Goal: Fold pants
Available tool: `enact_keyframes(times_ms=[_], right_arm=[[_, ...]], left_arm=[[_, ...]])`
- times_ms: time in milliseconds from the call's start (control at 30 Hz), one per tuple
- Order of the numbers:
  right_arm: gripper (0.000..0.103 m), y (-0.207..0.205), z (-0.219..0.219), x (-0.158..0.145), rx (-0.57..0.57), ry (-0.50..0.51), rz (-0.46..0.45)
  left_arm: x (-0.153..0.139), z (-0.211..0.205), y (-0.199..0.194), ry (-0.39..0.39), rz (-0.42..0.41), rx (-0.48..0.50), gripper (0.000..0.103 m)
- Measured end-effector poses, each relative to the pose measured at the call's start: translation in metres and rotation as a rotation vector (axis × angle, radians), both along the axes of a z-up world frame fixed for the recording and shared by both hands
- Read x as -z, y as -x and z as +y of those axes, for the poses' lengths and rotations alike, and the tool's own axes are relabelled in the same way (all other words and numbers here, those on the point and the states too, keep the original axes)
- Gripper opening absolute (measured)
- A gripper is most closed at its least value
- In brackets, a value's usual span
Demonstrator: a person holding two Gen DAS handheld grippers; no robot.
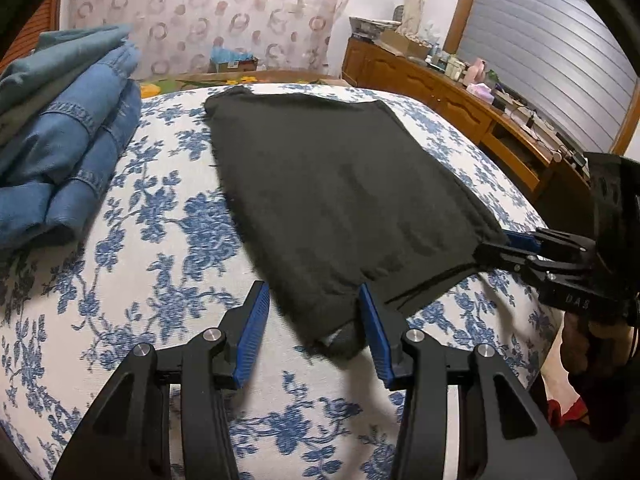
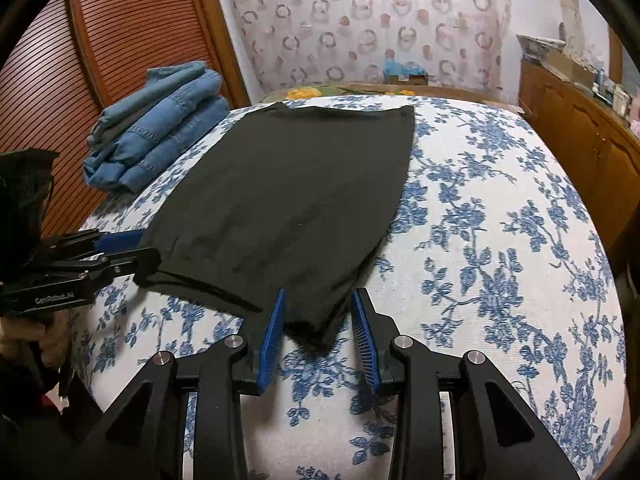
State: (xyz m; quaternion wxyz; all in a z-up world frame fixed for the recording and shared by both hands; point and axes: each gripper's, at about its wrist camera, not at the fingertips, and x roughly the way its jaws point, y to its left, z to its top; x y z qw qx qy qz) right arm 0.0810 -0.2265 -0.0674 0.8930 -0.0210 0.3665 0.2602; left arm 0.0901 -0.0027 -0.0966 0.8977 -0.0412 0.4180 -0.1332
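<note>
Closest to us, our left gripper (image 1: 316,312) stands with its blue pads (image 1: 254,332) spread apart, the near left corner of the black pants (image 1: 332,184) lying loose between them; the right-hand pad sits against the cloth edge but nothing is pinched. Our right gripper (image 2: 318,316) is likewise spread, and the near right corner of the pants (image 2: 288,200) lies between its pads (image 2: 272,336) without being squeezed. From each wrist view we see the other gripper off to the side, reaching in at the opposite corner of the same hem.

Beneath both grippers the bed (image 1: 140,280) shows its white cover with blue flowers. On it the pants lie flat as a folded dark rectangle, running away from us toward the far edge of the bed.

Farther off on the left, a stack of folded blue denim (image 1: 68,136) rests on the bed, well apart from the pants. Beyond that we see a patterned curtain (image 1: 208,12), and on the right a wooden cabinet (image 1: 432,88) crowded with small things.
</note>
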Motion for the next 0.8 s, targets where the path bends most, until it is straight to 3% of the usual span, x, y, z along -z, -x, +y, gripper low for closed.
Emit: enact_keyframes(times_ms=[67,167,400,800], right_arm=[[0.036,0.0,0.002,0.001,-0.011,0.016,-0.008],[0.034,0.001,0.004,0.001,-0.023,0.021,-0.01],[0.013,0.004,0.005,0.001,-0.056,-0.005,-0.013],[0.01,0.014,-0.005,-0.006,-0.082,-0.072,-0.033]], left_arm=[[0.001,-0.004,0.002,-0.006,-0.008,0.01,0.048],[0.001,-0.006,0.003,0.006,-0.011,0.02,0.037],[-0.001,-0.008,0.005,-0.01,-0.025,0.02,0.013],[-0.027,-0.006,0.019,0.0,-0.091,0.023,0.008]])
